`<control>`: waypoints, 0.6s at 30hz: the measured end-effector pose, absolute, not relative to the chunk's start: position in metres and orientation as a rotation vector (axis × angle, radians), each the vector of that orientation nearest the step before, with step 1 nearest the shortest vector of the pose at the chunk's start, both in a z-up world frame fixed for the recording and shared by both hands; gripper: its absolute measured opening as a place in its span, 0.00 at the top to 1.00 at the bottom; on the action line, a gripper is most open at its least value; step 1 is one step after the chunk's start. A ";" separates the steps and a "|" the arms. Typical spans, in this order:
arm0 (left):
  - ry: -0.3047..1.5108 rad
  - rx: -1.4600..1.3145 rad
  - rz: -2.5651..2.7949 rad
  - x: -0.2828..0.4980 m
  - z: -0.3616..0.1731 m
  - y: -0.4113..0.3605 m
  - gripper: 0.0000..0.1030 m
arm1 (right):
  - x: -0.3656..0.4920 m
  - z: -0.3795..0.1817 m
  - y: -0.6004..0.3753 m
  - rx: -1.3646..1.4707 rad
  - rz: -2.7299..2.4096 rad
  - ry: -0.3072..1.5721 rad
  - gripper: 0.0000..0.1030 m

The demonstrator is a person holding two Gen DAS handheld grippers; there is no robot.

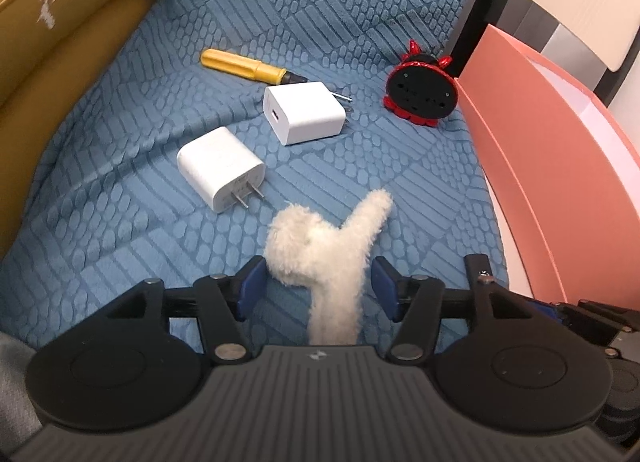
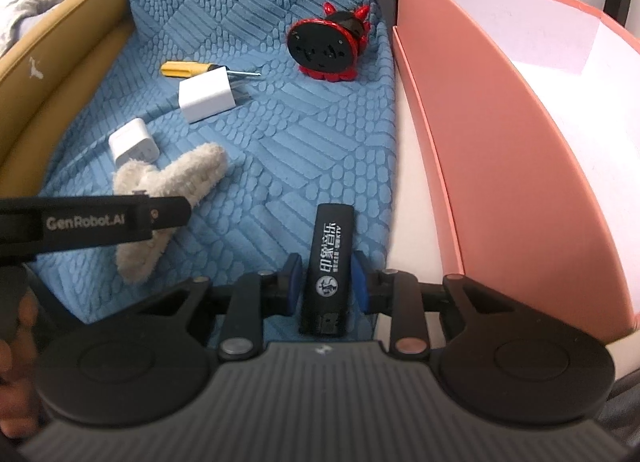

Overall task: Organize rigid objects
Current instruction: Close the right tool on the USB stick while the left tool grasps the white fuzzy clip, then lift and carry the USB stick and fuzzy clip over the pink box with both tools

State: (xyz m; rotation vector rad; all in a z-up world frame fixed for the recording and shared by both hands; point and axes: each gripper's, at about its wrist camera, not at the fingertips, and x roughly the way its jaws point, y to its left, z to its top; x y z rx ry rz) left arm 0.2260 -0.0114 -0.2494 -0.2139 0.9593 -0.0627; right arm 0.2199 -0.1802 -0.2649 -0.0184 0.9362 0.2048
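On the blue quilted cover lie two white chargers (image 1: 221, 169) (image 1: 304, 112), a yellow screwdriver (image 1: 248, 66) and a red-and-black round toy (image 1: 421, 90). A cream plush toy (image 1: 332, 254) lies between the open blue pads of my left gripper (image 1: 318, 288), with gaps on both sides. My right gripper (image 2: 326, 280) is shut on a black lighter (image 2: 330, 266) with white print, beside the pink box (image 2: 500, 165). In the right wrist view the plush (image 2: 168, 185), chargers (image 2: 134, 145) (image 2: 208, 99), screwdriver (image 2: 192, 68) and toy (image 2: 324, 46) lie to the left.
The pink box (image 1: 532, 165) with a white inside stands along the right edge of the cover. A mustard cushion edge (image 1: 60, 41) runs along the left. The left gripper's black arm (image 2: 92, 217) crosses the right wrist view at the left.
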 end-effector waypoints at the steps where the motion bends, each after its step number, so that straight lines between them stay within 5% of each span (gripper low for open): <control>1: 0.957 -0.208 -0.063 0.227 -0.250 -0.012 0.38 | 0.220 -0.265 -0.180 -0.022 0.204 0.933 0.73; 18: 0.913 -0.248 -0.091 0.236 -0.245 -0.013 0.42 | 0.225 -0.243 -0.181 0.018 0.236 0.900 0.74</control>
